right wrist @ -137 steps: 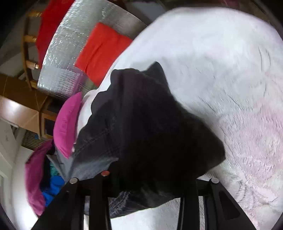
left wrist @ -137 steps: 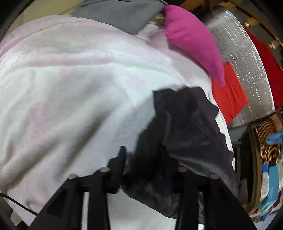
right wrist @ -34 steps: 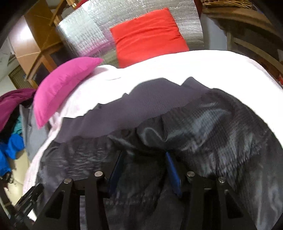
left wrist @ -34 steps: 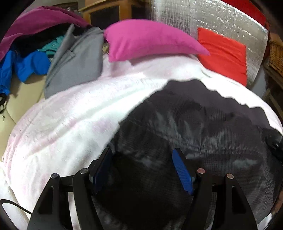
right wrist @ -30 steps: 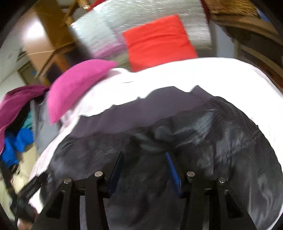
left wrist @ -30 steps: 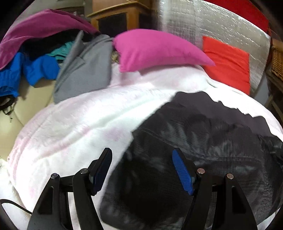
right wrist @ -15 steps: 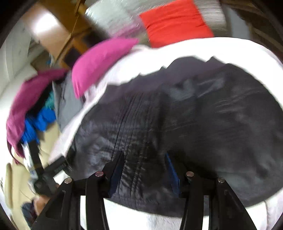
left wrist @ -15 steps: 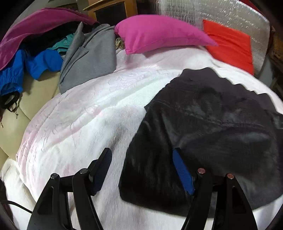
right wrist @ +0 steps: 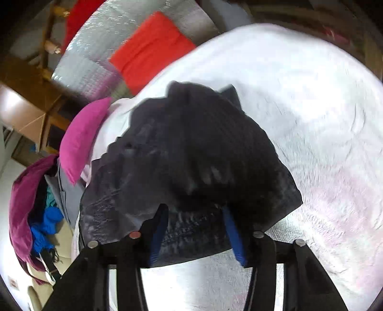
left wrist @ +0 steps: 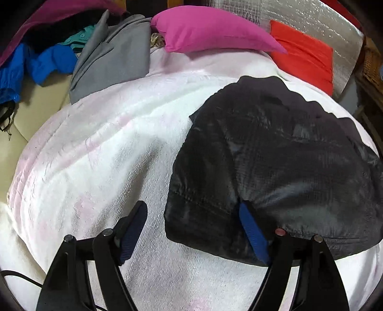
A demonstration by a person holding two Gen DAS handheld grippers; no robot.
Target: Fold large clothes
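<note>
Your left tool (left wrist: 194, 229) hangs over the bed's white blanket (left wrist: 100, 153) with its jaws opening wide. The near left corner of the black garment (left wrist: 275, 155) lies between the blue pads (left wrist: 132, 228), but neither pad presses on it; the left pad sits over bare blanket and the right pad rests at a fold of the cloth.

Your right tool (right wrist: 196, 235) points down at the same black garment (right wrist: 198, 153), which lies bunched and partly folded on the blanket (right wrist: 311, 107). Its jaws are closing, and dark cloth fills the gap between them; the blurred view does not let you tell whether the pads press on it.

Beyond the garment lie a pink pillow (left wrist: 210, 32), a red cushion (left wrist: 304, 56) against a silver quilted panel (left wrist: 318, 21), a grey garment (left wrist: 112, 57), and a heap of blue and maroon clothes (left wrist: 33, 55).
</note>
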